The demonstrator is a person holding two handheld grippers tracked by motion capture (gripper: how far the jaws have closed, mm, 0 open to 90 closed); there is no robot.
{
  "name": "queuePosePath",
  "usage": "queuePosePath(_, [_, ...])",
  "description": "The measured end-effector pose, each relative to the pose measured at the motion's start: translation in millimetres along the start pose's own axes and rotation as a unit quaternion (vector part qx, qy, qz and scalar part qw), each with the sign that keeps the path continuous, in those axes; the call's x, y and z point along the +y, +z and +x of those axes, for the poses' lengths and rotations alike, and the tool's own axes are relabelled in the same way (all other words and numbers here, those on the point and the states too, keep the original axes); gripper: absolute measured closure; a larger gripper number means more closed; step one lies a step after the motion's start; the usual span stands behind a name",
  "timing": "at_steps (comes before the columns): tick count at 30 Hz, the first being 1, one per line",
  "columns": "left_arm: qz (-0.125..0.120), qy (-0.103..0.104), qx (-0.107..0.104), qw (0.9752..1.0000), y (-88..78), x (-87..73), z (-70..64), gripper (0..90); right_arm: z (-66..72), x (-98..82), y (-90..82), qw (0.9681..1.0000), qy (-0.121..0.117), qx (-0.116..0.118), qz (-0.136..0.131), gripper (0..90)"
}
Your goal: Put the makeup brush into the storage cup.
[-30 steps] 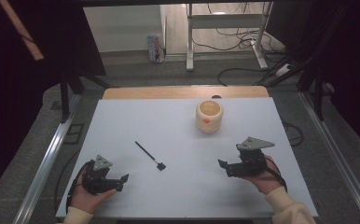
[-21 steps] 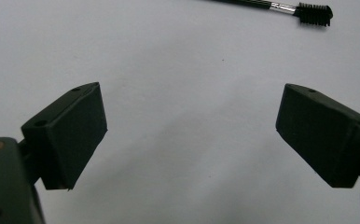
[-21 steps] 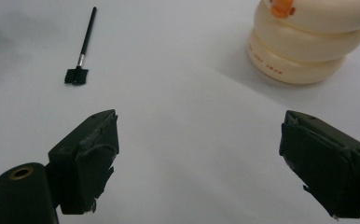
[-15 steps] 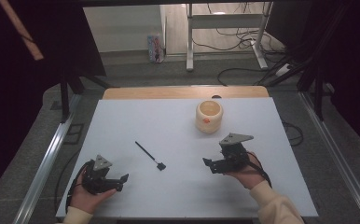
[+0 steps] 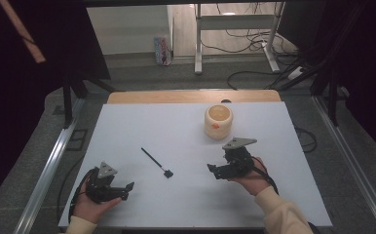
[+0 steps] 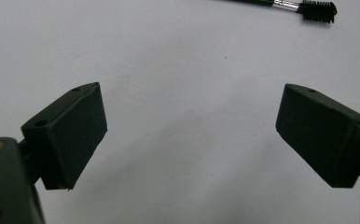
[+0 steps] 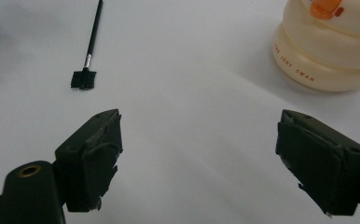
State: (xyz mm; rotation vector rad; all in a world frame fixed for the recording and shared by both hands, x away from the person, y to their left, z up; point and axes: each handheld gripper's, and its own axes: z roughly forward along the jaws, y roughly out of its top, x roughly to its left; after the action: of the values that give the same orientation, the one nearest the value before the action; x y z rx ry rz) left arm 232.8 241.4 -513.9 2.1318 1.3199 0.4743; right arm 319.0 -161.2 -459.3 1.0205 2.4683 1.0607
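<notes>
A thin black brush (image 5: 157,163) with a small bristle head lies flat near the middle of the white table (image 5: 176,126). A cream cup (image 5: 218,122) with an orange mark stands upright behind it to the right. My left gripper (image 5: 127,188) rests at the front left, open and empty, and the brush head (image 6: 317,10) shows far ahead of its jaws (image 6: 190,121). My right gripper (image 5: 214,170) sits right of the brush and in front of the cup, pointing left. Its jaws have just been closing slightly but stand open with nothing between them (image 7: 199,126). The brush (image 7: 88,51) lies ahead on its left, the cup (image 7: 327,51) ahead on its right.
A wooden strip (image 5: 191,96) runs along the table's far edge. Metal rails (image 5: 54,156) flank the table, and cables (image 5: 254,73) lie on the floor beyond it. Bare white table surface lies between the two grippers.
The right hand has carried its gripper leftward, from the table's right side toward the middle, nearer the brush. The left gripper, brush and cup have stayed put.
</notes>
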Motion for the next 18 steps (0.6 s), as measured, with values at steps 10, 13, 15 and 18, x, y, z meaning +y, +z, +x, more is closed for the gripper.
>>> queuePosePath(10, [0.003,0.002,-0.002,1.0000,0.4,-0.4,-0.5,9.4,8.9,12.7,14.3,0.9998,-0.002,0.002,0.018,16.5])
queuePosePath(13, [0.000,0.002,-0.003,1.0000,0.2,-0.5,-0.6,9.4,14.3,20.8,21.7,0.9997,-0.004,0.006,0.025,16.7])
queuePosePath(15, [0.000,0.001,-0.003,1.0000,-0.1,-0.5,-0.6,9.4,18.9,26.1,26.2,0.9995,-0.007,0.008,0.029,16.8])
queuePosePath(18, [-0.004,-0.001,-0.004,1.0000,-1.3,-0.4,-0.6,9.2,25.0,34.2,31.7,0.9993,-0.012,0.010,0.035,16.8])
